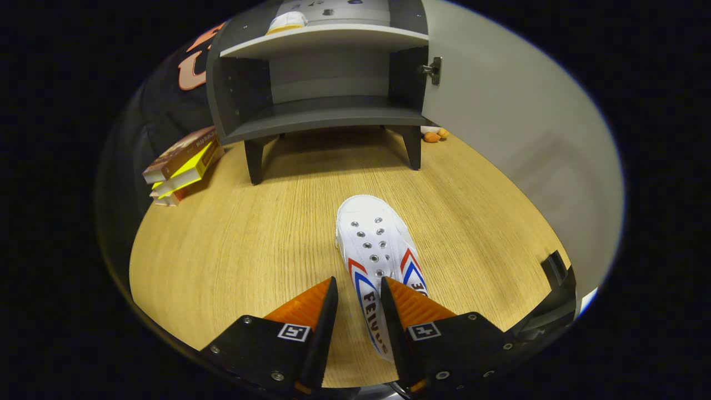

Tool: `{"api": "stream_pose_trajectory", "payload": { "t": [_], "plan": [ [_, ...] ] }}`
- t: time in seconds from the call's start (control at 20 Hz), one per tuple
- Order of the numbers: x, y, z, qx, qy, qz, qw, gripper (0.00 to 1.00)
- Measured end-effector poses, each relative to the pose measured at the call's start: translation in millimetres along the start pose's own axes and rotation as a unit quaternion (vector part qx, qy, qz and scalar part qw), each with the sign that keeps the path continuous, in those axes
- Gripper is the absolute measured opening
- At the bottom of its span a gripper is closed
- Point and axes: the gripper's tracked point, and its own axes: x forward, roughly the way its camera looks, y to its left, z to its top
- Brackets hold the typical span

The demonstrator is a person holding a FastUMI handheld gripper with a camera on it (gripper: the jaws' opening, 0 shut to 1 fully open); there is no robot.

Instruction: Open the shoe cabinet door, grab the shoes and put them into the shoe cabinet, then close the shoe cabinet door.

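A white shoe [373, 239] with red and blue chevrons lies on the wooden table [233, 255], toe pointing at the shoe cabinet [328, 114]. My gripper [358, 281] straddles the shoe's heel end. The shoe's left side wall sits between the fingers; the right finger lies over the shoe's opening, and a strip of table shows between the left finger and the shoe. The fingers stand slightly apart, not pressing. The dark grey cabinet stands beyond, its light door [500, 111] swung open to the right. A second white shoe [286, 22] rests on the upper shelf; the lower shelf holds nothing.
A stack of books [183, 164] lies left of the cabinet's front leg. Small orange items [435, 135] sit by the right leg, near the door's foot. A dark piece of hardware [555, 300] juts in right of the gripper.
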Motion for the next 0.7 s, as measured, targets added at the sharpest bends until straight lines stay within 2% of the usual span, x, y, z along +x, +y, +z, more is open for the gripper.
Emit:
{"api": "stream_pose_trajectory", "payload": {
  "t": [0.15, 0.35, 0.45, 0.5, 0.7],
  "plan": [
    [13, -3, -10, -0.053, 0.024, -0.01, 0.998, 0.42],
    [13, 0, -8, -0.101, 0.022, 0.007, 0.995, 0.2],
    [12, 3, -9, -0.076, 0.032, 0.015, 0.996, 0.03],
    [11, 2, -7, -0.066, 0.034, 0.018, 0.997, 0.0],
    [-5, 9, 13, -0.019, 0.027, 0.043, 0.999, 0.0]
  ]
}}
